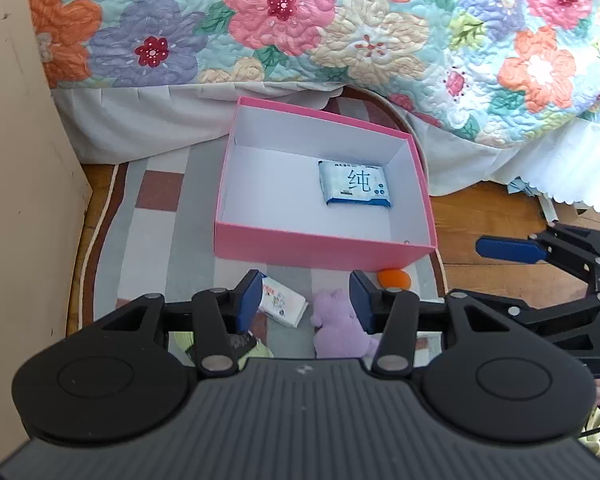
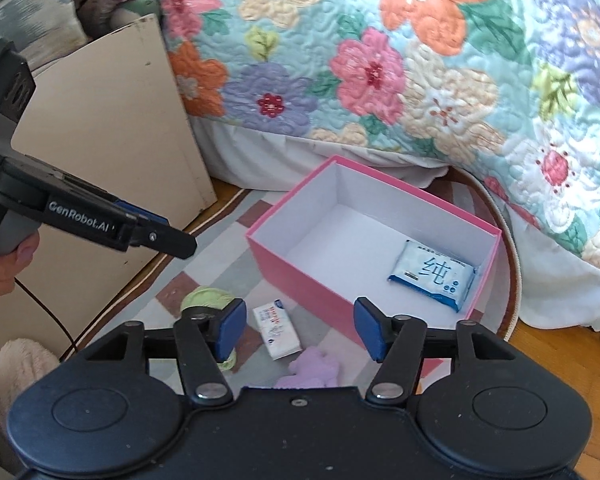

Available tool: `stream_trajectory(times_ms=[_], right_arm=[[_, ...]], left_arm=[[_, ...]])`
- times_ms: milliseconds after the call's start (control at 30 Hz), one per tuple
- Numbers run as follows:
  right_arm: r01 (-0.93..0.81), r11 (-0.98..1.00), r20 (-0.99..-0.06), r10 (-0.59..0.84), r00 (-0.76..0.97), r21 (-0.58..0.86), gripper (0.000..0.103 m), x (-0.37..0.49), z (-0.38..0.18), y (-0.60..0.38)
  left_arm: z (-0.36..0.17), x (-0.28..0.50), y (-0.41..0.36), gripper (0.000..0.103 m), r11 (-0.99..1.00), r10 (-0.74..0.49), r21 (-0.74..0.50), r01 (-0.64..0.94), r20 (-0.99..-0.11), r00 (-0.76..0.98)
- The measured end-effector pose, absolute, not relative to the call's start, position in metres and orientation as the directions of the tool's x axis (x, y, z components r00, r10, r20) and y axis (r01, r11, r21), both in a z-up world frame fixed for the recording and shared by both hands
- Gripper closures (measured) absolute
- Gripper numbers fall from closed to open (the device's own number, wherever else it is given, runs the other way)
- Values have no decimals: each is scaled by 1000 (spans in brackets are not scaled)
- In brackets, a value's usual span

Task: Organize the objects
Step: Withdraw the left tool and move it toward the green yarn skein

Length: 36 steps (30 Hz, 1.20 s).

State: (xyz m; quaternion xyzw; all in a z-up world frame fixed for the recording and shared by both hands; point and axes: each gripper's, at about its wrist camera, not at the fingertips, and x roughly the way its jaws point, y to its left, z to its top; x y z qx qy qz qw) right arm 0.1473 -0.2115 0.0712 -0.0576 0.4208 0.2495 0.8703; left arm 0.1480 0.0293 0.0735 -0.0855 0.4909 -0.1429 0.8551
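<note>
A pink box (image 1: 324, 250) with a white inside sits open on a checked rug (image 1: 156, 224), at the middle of the left wrist view and right of centre in the right wrist view. A blue-and-white tissue pack (image 1: 354, 183) lies flat on the box floor, in the right part of the box, close to its right wall.

On the rug just below the box's near wall lie a small white packet (image 1: 282, 300), a purple plush toy (image 1: 338, 326) beside it, and an orange ball (image 1: 394, 278) close to the box's lower right corner. In the right wrist view a green round thing (image 2: 206, 300) lies left of the white packet, partly behind the tool's finger.

The left tool (image 1: 305, 300) hangs above these things with its blue pads apart at a moderate gap and nothing between them. The right tool (image 2: 300, 330) is likewise parted, somewhat wider, and empty.

A floral quilt (image 1: 340, 32) fills the top of both views, and a beige cabinet (image 2: 112, 120) stands at the left. Wood floor (image 1: 500, 220) shows at the right of the rug.
</note>
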Motion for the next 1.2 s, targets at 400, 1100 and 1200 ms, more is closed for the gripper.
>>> stream_trajectory(times_ms=[400,1100,1200], right_arm=[[-569,818,-762,419,493,82,13,121,71,-179],[-690,719,-741,508,439,84,12,112,47,-146],[-713,696,-758,508,410,80,12,113,38,-136]], left_arm=[[45,124,56,33,932,-356,-350,99,-826,437],[12,108,95,6,922,-348,-386,12,-816,461],[-3,110,99,5,910,-371,-414,-1,-816,443]])
